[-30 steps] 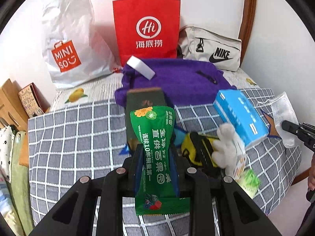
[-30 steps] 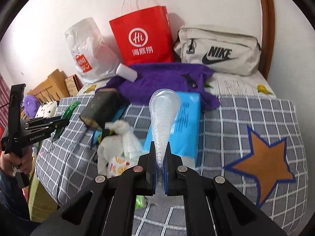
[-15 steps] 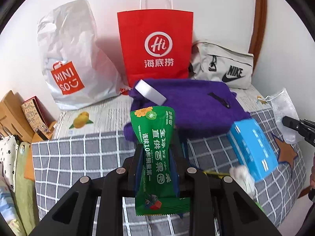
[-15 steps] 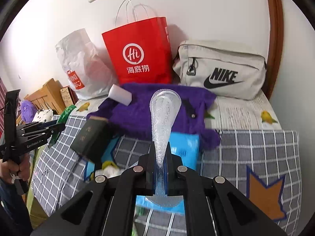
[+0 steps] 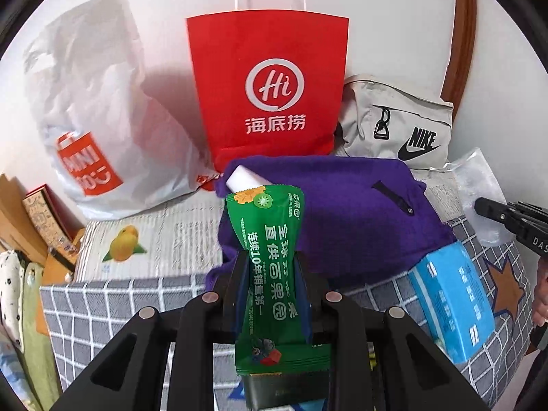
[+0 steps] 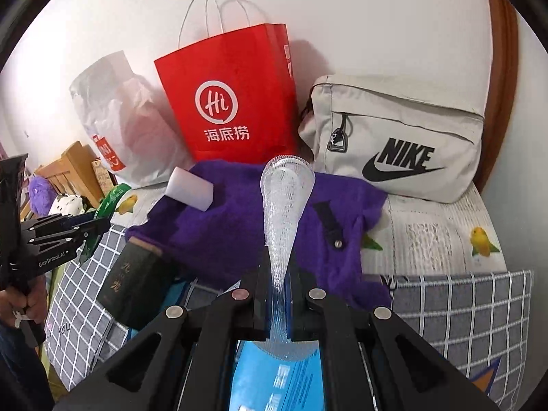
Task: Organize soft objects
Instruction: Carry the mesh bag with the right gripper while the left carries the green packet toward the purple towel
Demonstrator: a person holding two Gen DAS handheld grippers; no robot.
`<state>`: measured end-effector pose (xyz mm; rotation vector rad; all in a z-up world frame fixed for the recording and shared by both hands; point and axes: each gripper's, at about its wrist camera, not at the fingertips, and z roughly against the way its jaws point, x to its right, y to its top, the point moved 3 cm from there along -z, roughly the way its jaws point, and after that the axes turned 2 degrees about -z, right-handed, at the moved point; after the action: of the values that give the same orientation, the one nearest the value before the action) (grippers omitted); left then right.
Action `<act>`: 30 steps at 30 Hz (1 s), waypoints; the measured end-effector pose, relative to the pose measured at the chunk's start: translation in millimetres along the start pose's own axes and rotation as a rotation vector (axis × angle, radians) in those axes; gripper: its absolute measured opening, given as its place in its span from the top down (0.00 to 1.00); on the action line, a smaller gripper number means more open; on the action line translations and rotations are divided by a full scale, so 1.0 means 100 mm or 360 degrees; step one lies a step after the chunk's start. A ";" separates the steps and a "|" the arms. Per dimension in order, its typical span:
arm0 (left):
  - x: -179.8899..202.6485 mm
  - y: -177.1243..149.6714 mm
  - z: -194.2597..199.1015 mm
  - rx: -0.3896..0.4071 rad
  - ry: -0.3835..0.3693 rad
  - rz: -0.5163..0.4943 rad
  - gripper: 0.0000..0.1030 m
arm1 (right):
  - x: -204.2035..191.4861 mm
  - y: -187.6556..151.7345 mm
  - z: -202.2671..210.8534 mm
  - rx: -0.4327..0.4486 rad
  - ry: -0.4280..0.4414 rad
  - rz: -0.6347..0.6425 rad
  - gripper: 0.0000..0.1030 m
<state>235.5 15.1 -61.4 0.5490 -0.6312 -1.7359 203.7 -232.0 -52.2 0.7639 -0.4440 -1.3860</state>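
Grippers: our left gripper clamps green snack packet; right gripper pinches clear mesh sleeve | Change: red bag looms nearer than before; we judge drop-off next

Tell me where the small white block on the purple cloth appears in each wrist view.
Left wrist view: white block, centre, partly hidden behind the top of the green snack packet.
Right wrist view: white block, left of centre, fully visible.
Shared landmark: red paper bag, just behind it.
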 end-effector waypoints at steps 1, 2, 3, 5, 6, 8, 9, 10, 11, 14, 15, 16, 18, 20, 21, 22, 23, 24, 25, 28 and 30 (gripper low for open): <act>0.01 0.03 -0.04 -0.0004 -0.0007 -0.0008 0.77 | 0.00 0.03 -0.03 -0.0003 -0.0004 0.0004 0.94; 0.02 0.06 -0.08 -0.0009 -0.0011 -0.0013 0.77 | 0.01 0.05 -0.07 -0.0008 -0.0006 0.0006 0.94; 0.03 0.08 -0.12 -0.0017 -0.0014 -0.0017 0.77 | 0.02 0.08 -0.13 -0.0022 -0.0011 0.0006 0.94; 0.04 0.12 -0.21 -0.0029 -0.0022 -0.0024 0.77 | 0.05 0.12 -0.21 -0.0028 -0.0025 0.0002 0.94; 0.05 0.14 -0.25 -0.0035 -0.0027 -0.0028 0.77 | 0.06 0.13 -0.26 -0.0039 -0.0029 0.0011 0.94; 0.05 0.18 -0.33 -0.0049 -0.0032 -0.0037 0.77 | 0.08 0.15 -0.34 -0.0051 -0.0046 0.0013 0.94; 0.06 0.20 -0.37 -0.0056 -0.0031 -0.0043 0.77 | 0.09 0.16 -0.39 -0.0067 -0.0057 0.0013 0.94; 0.06 0.21 -0.40 -0.0059 -0.0031 -0.0048 0.77 | 0.11 0.17 -0.46 -0.0088 -0.0073 0.0014 0.94; 0.06 0.23 -0.43 -0.0063 -0.0034 -0.0053 0.77 | 0.13 0.17 -0.51 -0.0101 -0.0088 0.0013 0.94; 0.08 0.26 -0.52 -0.0077 -0.0041 -0.0060 0.77 | 0.16 0.17 -0.64 -0.0146 -0.0098 0.0015 0.94; 0.08 0.27 -0.55 -0.0081 -0.0043 -0.0063 0.77 | 0.18 0.17 -0.70 -0.0166 -0.0102 0.0012 0.94; 0.09 0.28 -0.58 -0.0085 -0.0045 -0.0065 0.77 | 0.18 0.17 -0.74 -0.0178 -0.0104 0.0014 0.94; 0.10 0.31 -0.64 -0.0093 -0.0049 -0.0077 0.77 | 0.20 0.16 -0.82 -0.0197 -0.0121 0.0033 0.94; 0.11 0.32 -0.71 -0.0108 -0.0044 -0.0083 0.77 | 0.20 0.16 -0.88 -0.0218 -0.0134 0.0049 0.94; 0.11 0.32 -0.74 -0.0113 -0.0044 -0.0085 0.77 | 0.21 0.16 -0.92 -0.0227 -0.0140 0.0052 0.94; 0.11 0.33 -0.77 -0.0119 -0.0041 -0.0087 0.77 | 0.21 0.15 -0.95 -0.0237 -0.0140 0.0053 0.94; 0.11 0.33 -0.79 -0.0124 -0.0039 -0.0087 0.77 | 0.22 0.15 -0.98 -0.0252 -0.0137 0.0053 0.94; 0.11 0.33 -0.82 -0.0129 -0.0041 -0.0092 0.77 | 0.24 0.14 -1.02 -0.0276 -0.0135 0.0051 0.94; 0.12 0.34 -0.84 -0.0135 -0.0046 -0.0096 0.77 | 0.25 0.13 -1.05 -0.0293 -0.0134 0.0043 0.94; 0.14 0.35 -0.90 -0.0153 -0.0063 -0.0110 0.77 | 0.28 0.10 -1.14 -0.0355 -0.0094 0.0022 0.94; 0.16 0.36 -0.94 -0.0164 -0.0067 -0.0124 0.77 | 0.30 0.07 -1.17 -0.0379 -0.0104 0.0016 0.94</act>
<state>319.0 -20.5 -107.9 0.4714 -0.5523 -1.8461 294.6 -235.7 -132.4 0.5227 -0.3253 -1.4277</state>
